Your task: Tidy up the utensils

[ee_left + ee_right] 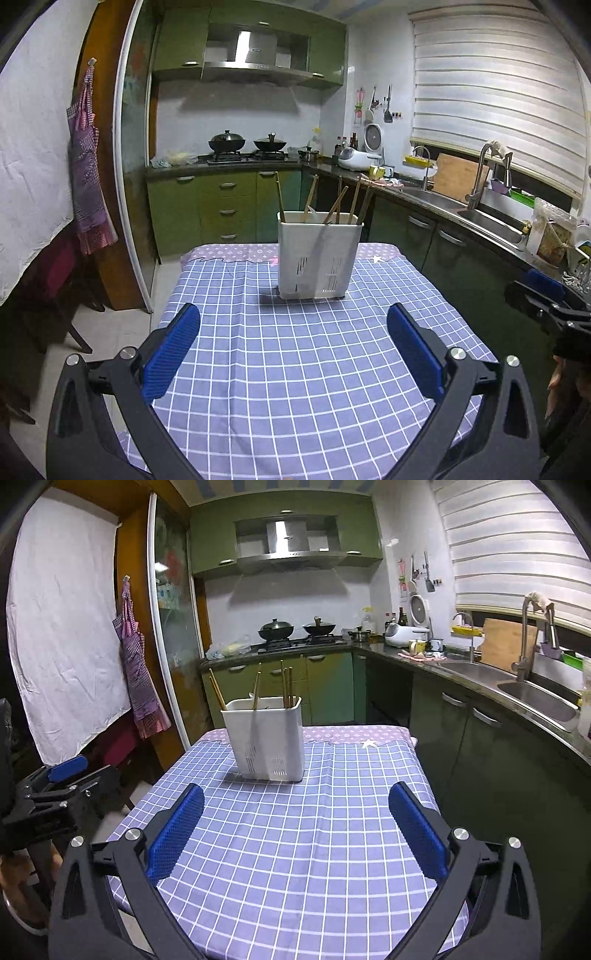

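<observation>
A: Status check — where do your jaws stand?

B: Both the left gripper [293, 350] and the right gripper [295, 830] are spread wide with nothing between the pads, hanging over the checked cloth [295, 369] on the bench.

A: And the utensils?

B: The chopsticks [286, 686] stand upright or leaning in the white holder [267, 742] at the far end of the bench, well apart from both grippers. No loose pieces on the cloth that you can see.

A: Handling?

B: Judged light, stiff and thin — likely to roll or slip between pads. Pinch a stick on its upper shaft, above the rim. The holder looks like light plastic and may tip if nudged.
</observation>
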### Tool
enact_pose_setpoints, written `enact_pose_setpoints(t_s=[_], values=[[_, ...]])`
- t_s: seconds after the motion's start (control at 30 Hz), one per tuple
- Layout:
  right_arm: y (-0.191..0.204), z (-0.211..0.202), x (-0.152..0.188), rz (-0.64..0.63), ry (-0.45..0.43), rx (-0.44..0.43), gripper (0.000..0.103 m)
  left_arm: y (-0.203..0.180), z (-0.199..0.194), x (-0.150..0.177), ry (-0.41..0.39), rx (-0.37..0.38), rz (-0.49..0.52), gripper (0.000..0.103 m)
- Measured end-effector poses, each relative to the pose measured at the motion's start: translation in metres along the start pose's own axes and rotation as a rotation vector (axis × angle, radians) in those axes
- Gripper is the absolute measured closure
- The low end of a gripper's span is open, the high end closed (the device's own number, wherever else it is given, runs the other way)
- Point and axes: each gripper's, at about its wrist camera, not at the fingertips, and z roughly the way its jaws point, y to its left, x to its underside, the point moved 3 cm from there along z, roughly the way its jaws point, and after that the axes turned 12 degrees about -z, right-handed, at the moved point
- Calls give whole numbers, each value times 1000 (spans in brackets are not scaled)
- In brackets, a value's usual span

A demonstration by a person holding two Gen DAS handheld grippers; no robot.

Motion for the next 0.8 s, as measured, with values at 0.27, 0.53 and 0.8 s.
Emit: enact_pose_setpoints(t_s=[0.27,0.53,0.8], values=[[11,-39,8,-20,-26,31,5,9,-34,-3,-34,-12,-31,6],[15,-58,-1,-30,-69,73,4,8,-45,0,-39,-37,-13,6],[21,-61,0,-48,-62,69,4,12,-56,-1,-51,-33,-27,6]])
